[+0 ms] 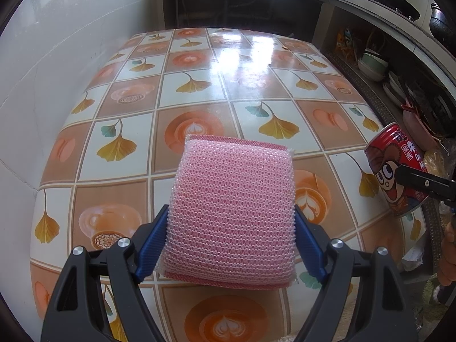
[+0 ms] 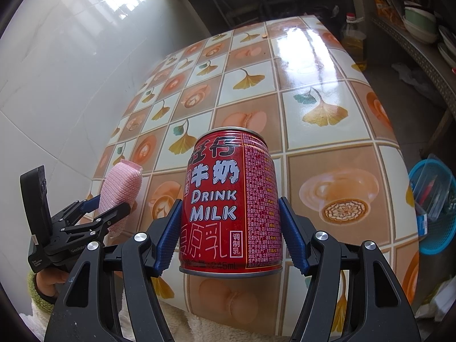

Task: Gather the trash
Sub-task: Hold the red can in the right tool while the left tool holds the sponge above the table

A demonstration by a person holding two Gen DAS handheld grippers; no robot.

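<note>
My left gripper (image 1: 230, 242) is shut on a pink mesh scouring sponge (image 1: 232, 208) and holds it above the patterned tablecloth (image 1: 199, 91). My right gripper (image 2: 230, 233) is shut on a red "Drink Milk" can (image 2: 230, 199), held upright above the table's near edge. The can also shows at the right edge of the left wrist view (image 1: 394, 168). The sponge in the left gripper shows at the left of the right wrist view (image 2: 121, 191).
A white tiled wall (image 1: 42, 71) runs along the table's left side. Shelves with bowls and plates (image 1: 379, 68) stand to the right. A blue basket (image 2: 433, 208) with items sits on the floor at the right. A small scrap (image 1: 285, 47) lies at the table's far end.
</note>
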